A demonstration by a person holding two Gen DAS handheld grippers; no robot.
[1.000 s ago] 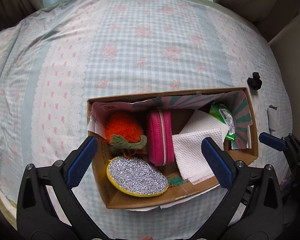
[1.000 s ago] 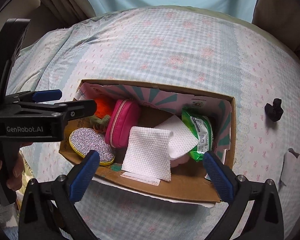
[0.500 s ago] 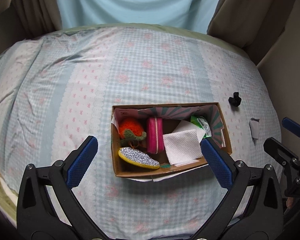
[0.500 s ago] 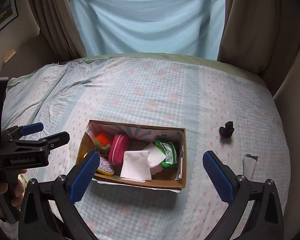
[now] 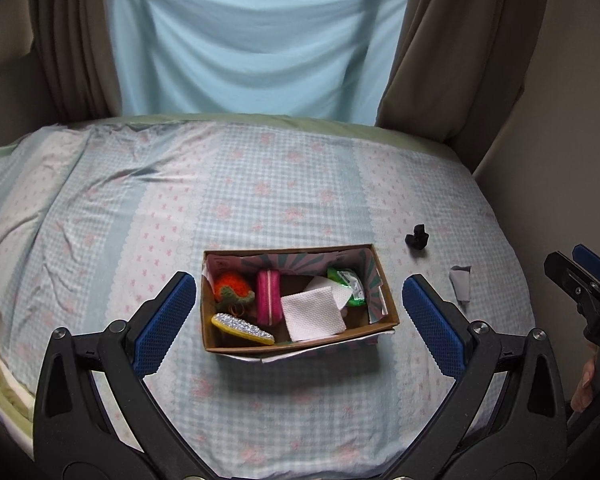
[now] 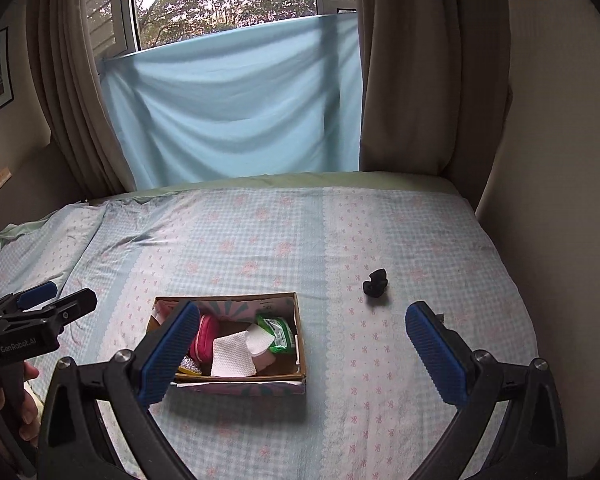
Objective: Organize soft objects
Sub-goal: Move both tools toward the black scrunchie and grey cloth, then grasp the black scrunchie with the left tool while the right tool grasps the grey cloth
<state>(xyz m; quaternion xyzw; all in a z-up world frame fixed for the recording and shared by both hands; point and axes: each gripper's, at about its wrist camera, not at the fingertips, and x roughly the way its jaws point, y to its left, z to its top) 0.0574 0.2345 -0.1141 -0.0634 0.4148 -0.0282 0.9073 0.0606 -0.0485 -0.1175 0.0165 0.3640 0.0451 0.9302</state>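
A cardboard box (image 5: 384,280) (image 6: 300,344) sits on the checked bedsheet. Inside lie an orange knitted toy (image 5: 232,286), a pink zip pouch (image 5: 267,296) (image 6: 204,340), a silver glitter pad (image 5: 242,329), a white cloth (image 5: 314,314) (image 6: 232,356) and a green packet (image 5: 346,284) (image 6: 278,332). My left gripper (image 5: 300,320) hangs open, well back from the box, with nothing between its fingers. My right gripper (image 6: 300,348) is open too, raised and behind the box, and holds nothing.
A small black object (image 5: 417,237) (image 6: 375,283) and a grey scrap (image 5: 461,285) lie on the sheet right of the box. A blue cloth (image 6: 236,108) hangs over the window between brown curtains (image 6: 408,68). A wall (image 6: 556,160) borders the bed's right side.
Both grippers have pulled up and back from the box, which now looks much smaller; the window and curtains have come into view. Both stay open and hold nothing.
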